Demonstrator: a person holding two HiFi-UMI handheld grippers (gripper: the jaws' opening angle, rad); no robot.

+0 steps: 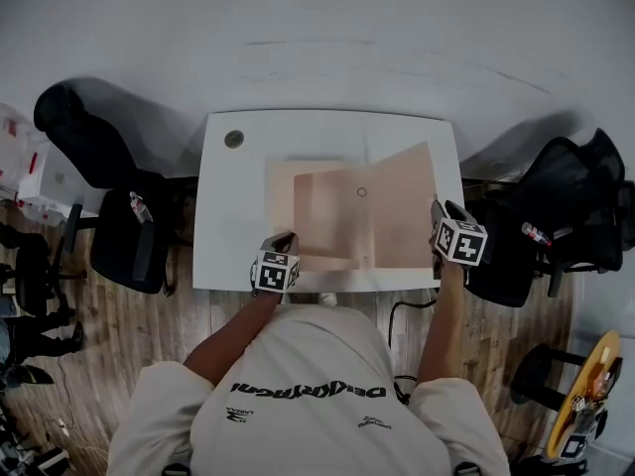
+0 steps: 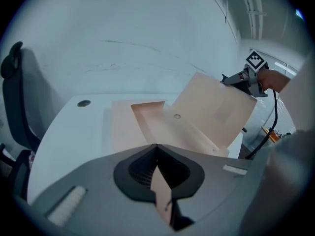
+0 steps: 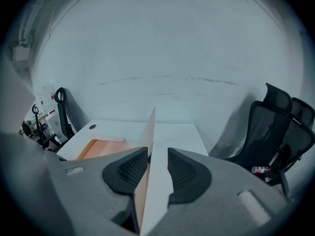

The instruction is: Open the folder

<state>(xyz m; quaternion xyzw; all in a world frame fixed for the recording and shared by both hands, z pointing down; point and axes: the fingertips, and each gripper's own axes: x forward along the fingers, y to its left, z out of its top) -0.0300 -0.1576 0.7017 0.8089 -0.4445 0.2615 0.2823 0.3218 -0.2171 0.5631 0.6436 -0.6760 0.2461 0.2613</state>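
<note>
The folder (image 1: 357,216) lies on the table (image 1: 238,196) between left chair (image 1: 109,196) and right chair (image 1: 556,216).

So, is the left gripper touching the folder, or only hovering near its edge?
Touching. The left gripper view shows it: the left gripper has its jaws closed on a tan edge of the folder, which sticks out between them.

Counter (image 1: 223,216): white, rectangular, far edge against the wall.
Grommet (image 1: 234,139): round, dark, near the counter's far left corner.
Wall (image 1: 317,38): pale, with faint scuff lines.
Left chair (image 1: 104,191): black, just beside the counter's left edge.
Right chairs (image 1: 571,211): black mesh, two side by side, near the counter's right edge.
Floor (image 1: 119,335): wood planks.
Cable (image 1: 405,308): black, hanging below the counter's near edge.
</note>
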